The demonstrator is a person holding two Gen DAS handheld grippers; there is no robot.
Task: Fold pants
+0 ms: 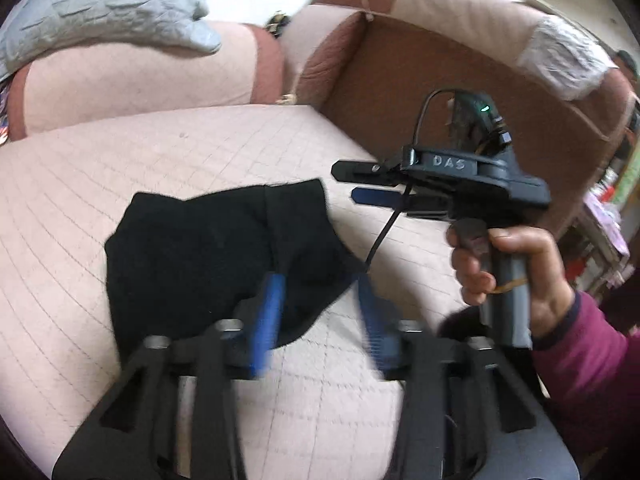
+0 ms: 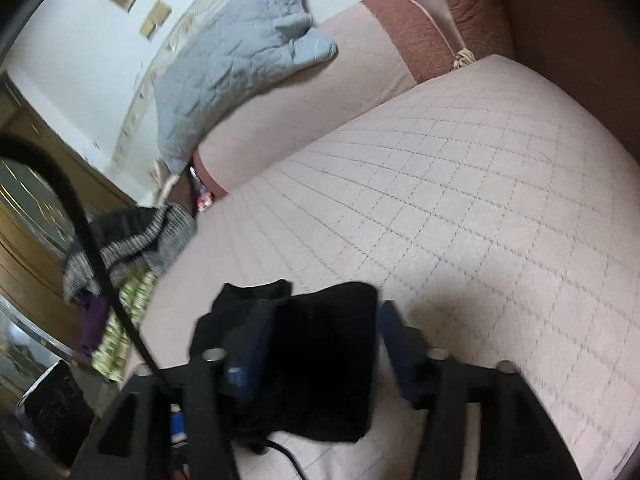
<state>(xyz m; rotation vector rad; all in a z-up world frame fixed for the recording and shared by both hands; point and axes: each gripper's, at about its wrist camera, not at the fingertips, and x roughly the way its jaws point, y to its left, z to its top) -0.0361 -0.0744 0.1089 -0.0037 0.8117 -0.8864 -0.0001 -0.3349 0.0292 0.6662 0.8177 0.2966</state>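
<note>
— Where are the pants now?

— The black pants (image 1: 208,256) lie in a folded bundle on the quilted pink cover of the sofa seat (image 1: 168,160), right in front of the left tool (image 1: 320,284). Its blue fingers (image 1: 266,316) stand apart: one sits over the near edge of the cloth, the other over bare cover just beside it.

— So is it gripping them?

— No, released. The pads stand spread with only a flap of cloth between them, nothing pinched.

— And the right tool (image 1: 346,184)?

— Beyond and to the right of the left one, held by a hand (image 1: 516,268) in a maroon sleeve (image 1: 592,364). It is turned on its side and points across, toward the bundle's far corner. Its jaws are parted too, with nothing held. From its own camera the pants (image 2: 312,364) fill the gap between its fingers (image 2: 252,344), though whether they touch the cloth I cannot tell, it is too blurred.

— What else is around?

— A grey quilted cushion (image 1: 112,8) on the backrest far ahead of the left tool. Off to the right tool's left, at the seat's end, a grey knitted garment (image 2: 132,244) over a green patterned cloth (image 2: 124,320).
</note>
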